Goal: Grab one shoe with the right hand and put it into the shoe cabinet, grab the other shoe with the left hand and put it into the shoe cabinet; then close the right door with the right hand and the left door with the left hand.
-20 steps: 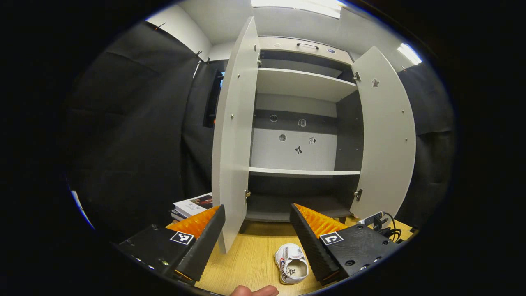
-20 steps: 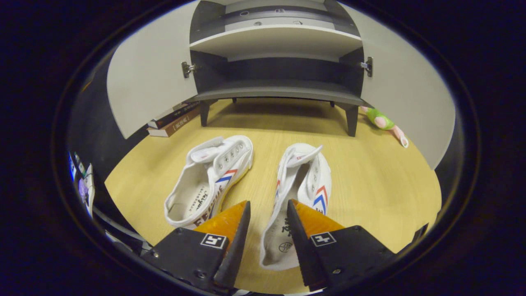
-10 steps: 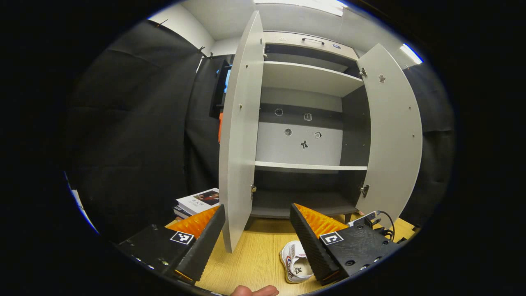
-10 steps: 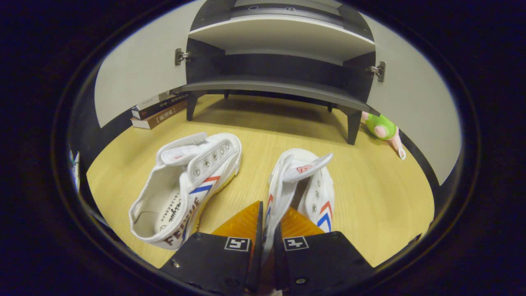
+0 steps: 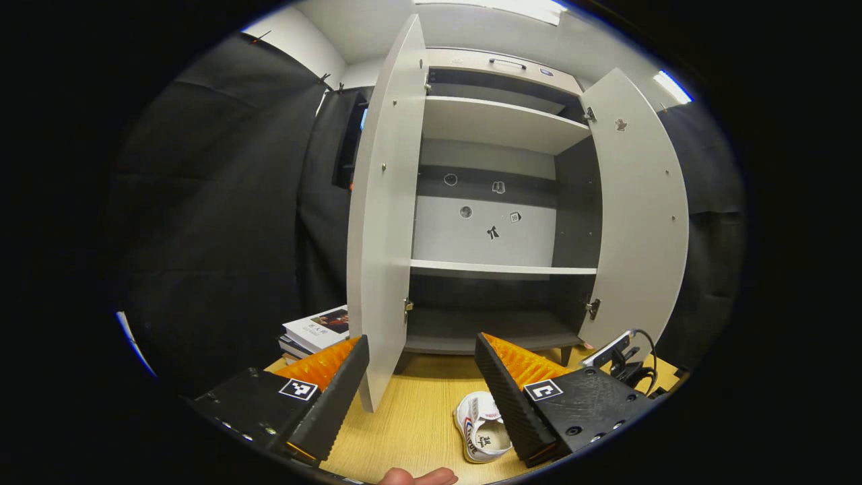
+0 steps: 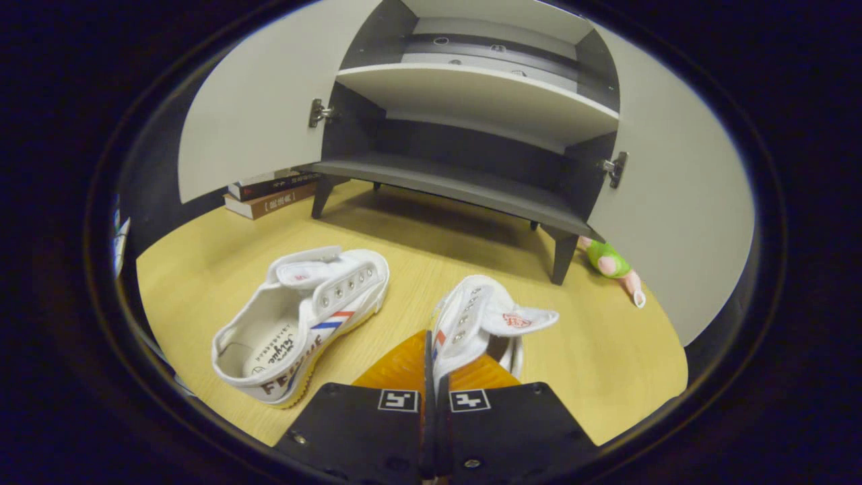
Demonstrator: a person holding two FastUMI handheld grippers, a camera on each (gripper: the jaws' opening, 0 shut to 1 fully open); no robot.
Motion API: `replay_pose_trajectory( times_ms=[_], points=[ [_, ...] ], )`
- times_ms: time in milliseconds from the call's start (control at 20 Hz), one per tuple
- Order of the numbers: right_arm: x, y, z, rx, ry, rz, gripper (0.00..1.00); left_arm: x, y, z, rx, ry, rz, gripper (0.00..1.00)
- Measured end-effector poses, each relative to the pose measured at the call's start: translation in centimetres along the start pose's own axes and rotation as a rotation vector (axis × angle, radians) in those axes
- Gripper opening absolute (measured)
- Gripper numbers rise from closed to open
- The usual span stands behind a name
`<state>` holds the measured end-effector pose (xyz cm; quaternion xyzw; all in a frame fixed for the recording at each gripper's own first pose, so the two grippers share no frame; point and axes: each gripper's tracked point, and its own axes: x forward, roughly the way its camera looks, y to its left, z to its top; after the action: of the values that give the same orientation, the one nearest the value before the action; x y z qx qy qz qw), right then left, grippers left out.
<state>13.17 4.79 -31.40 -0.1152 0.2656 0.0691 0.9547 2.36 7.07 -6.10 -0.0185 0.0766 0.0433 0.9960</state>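
In the right gripper view my right gripper (image 6: 432,350) is shut on the side wall of a white shoe (image 6: 481,313) with red and blue stripes, and the shoe tilts up off the wooden table. The other white shoe (image 6: 303,320) lies on the table to its left. The shoe cabinet (image 6: 471,114) stands ahead with both doors wide open and bare shelves. In the left gripper view my left gripper (image 5: 421,367) is open and held high, facing the cabinet (image 5: 498,202). A white shoe (image 5: 479,434) lies below it beside the right finger.
A stack of books (image 6: 269,195) lies left of the cabinet, also visible as books (image 5: 313,333) in the left gripper view. A green plush toy (image 6: 609,263) lies by the cabinet's right leg. The left door (image 5: 384,215) and right door (image 5: 640,222) stick out toward me. A fingertip (image 5: 417,477) shows at the bottom edge.
My right gripper shut on the right-hand shoe's side wall and lifted it, tipping it up. My left gripper swayed slightly and stayed open.
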Motion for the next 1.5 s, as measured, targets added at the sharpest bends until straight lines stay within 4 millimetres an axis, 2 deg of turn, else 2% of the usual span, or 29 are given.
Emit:
replay_pose_trajectory(
  times_ms=[200, 450, 550, 700, 850, 1000, 1050, 1100, 1250, 1400, 1500],
  points=[
    [-3.2, -1.8, 5.5, 0.015, -0.096, -0.019, 0.04, 0.0, -1.6, 0.4, 0.004, -0.022, -0.032, 0.95],
    [-6.7, -3.2, 14.6, 0.075, -0.228, 0.013, 0.04, 0.1, -3.2, 0.2, -0.003, -0.027, -0.062, 0.95],
    [-7.5, -4.0, 18.3, 0.049, -0.274, 0.006, 0.04, 0.1, -3.4, 0.2, -0.002, -0.029, -0.063, 0.95],
    [-7.5, -4.4, 24.1, 0.068, -0.326, 0.015, 0.04, -0.1, -3.5, 0.6, -0.015, -0.044, -0.054, 0.95],
    [-5.5, -5.8, 28.6, 0.086, -0.341, -0.002, 0.04, -0.4, -3.6, 0.9, -0.025, -0.057, -0.053, 0.95],
    [-2.4, -7.3, 32.4, 0.068, -0.298, -0.014, 0.04, -0.6, -3.4, 0.8, -0.024, -0.053, -0.045, 0.95],
    [-1.9, -6.7, 33.8, 0.074, -0.281, 0.035, 0.04, -0.6, -3.3, 0.7, -0.025, -0.051, -0.044, 0.95],
    [-1.1, -6.7, 35.0, 0.067, -0.268, 0.013, 0.04, -0.7, -3.1, 0.8, -0.026, -0.052, -0.038, 0.95],
    [0.9, -7.6, 38.9, -0.057, -0.269, -0.04, 0.04, -0.8, -2.6, 0.4, -0.038, -0.043, -0.026, 0.95],
    [3.7, -8.9, 41.3, -0.146, -0.24, -0.105, 0.04, -0.7, -1.5, 0.3, -0.041, -0.041, -0.002, 0.95],
    [5.7, -9.3, 41.9, -0.15, -0.186, -0.122, 0.04, -0.6, -0.7, 0.2, -0.048, -0.035, 0.017, 0.95]
  ],
)
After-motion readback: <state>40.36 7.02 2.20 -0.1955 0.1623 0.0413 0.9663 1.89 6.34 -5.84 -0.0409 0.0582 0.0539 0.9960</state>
